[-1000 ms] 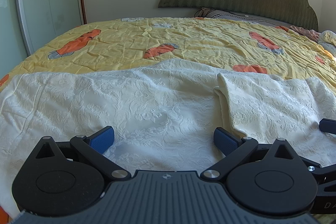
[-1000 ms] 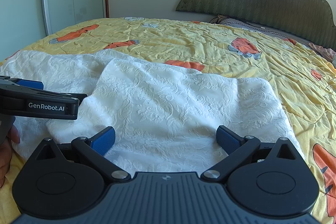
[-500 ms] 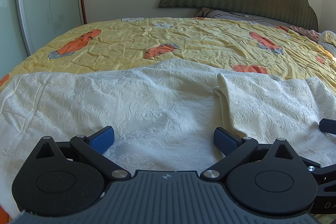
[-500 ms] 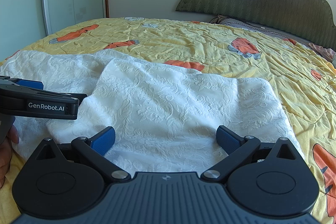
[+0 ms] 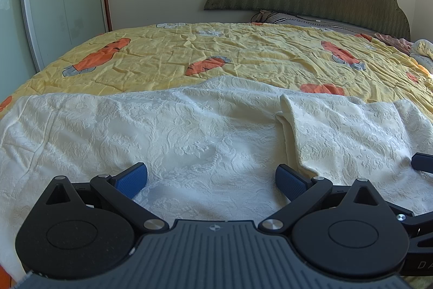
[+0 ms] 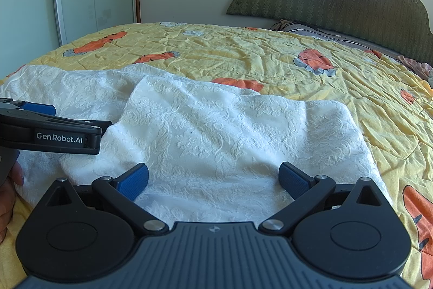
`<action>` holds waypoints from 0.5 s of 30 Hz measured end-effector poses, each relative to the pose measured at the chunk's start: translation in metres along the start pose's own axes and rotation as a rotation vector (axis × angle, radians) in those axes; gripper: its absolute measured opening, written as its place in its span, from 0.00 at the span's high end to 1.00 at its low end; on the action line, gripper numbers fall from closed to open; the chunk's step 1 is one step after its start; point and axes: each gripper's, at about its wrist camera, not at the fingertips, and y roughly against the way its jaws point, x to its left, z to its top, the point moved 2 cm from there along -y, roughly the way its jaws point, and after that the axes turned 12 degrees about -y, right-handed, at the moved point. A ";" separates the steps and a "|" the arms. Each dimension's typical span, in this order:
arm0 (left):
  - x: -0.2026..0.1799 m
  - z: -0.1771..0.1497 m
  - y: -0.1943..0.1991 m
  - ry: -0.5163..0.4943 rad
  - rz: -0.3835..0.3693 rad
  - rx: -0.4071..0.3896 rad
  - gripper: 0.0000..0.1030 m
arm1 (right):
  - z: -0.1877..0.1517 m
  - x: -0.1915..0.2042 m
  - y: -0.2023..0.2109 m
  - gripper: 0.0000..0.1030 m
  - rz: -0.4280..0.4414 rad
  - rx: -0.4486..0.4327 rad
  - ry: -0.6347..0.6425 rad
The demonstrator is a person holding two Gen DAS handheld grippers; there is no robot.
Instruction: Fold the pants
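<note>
- Nearest, the left gripper (image 5: 211, 178) and the right gripper (image 6: 213, 178) hover with jaws spread wide, holding nothing.
- Beneath both, white embossed pants (image 6: 222, 132) lie partly folded on the carrot-print quilt (image 6: 270, 56).
- Advice: pinch both layers at the near hem, lifting evenly.

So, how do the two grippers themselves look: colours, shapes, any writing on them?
The left gripper and right gripper look alike: black linkage arms with silver pivot screws, round black discs at each side, a ribbed dark grey body, and blue textured pads. The left gripper's side, seen from the right wrist view, bears white lettering "GenRobot.AI". No cables or sleeves show.
</note>
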 end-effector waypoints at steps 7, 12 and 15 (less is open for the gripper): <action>0.000 0.000 0.000 0.000 0.001 0.000 0.00 | 0.000 0.000 0.000 0.00 0.000 0.000 0.000; -0.001 0.000 0.000 0.000 0.001 0.000 0.00 | 0.000 0.000 0.000 0.00 0.000 0.000 0.000; 0.001 0.000 0.001 0.002 -0.002 0.001 0.00 | 0.000 0.000 -0.001 0.00 0.000 0.001 0.000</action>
